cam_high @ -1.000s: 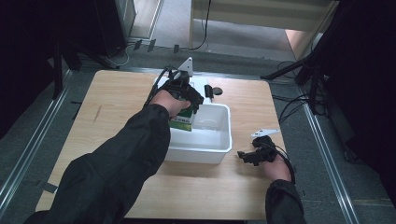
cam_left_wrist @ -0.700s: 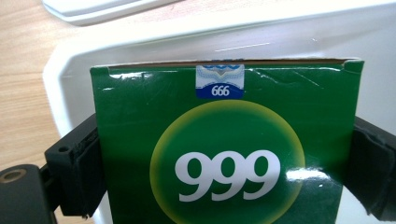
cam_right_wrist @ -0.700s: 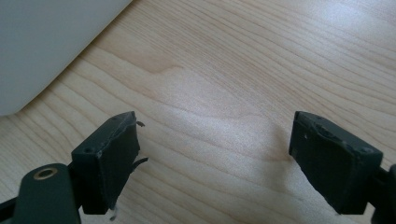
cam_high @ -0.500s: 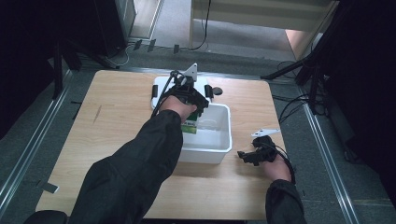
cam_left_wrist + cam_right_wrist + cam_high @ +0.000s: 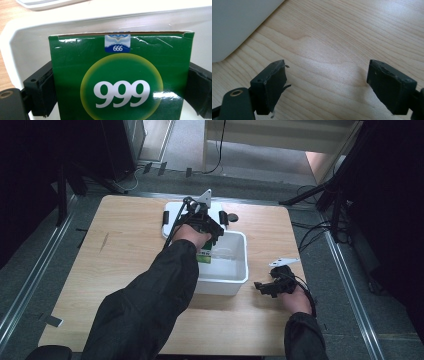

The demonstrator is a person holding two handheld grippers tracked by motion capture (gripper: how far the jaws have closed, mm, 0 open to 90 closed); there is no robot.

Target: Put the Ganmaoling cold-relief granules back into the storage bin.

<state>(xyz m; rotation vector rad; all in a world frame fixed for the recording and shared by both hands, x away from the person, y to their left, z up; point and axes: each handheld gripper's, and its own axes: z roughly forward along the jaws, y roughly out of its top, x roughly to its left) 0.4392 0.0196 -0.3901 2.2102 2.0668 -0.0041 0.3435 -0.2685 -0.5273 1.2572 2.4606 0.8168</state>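
Tub (image 5: 239, 270) holds green box (image 5: 120, 80) — upright inside.

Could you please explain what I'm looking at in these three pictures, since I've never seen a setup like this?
A person stands at a wooden table with a hand-held two-jaw tool in each hand. One picture is taken from above; the other two come from small cameras riding on each tool, looking along its black jaws. The left gripper reaches into a white bin and has a green box marked 999 between its jaws, which sit against the box's two sides. The right gripper rests over bare wood beside the bin, jaws open with nothing between them. A white lid with black clips lies behind the bin.
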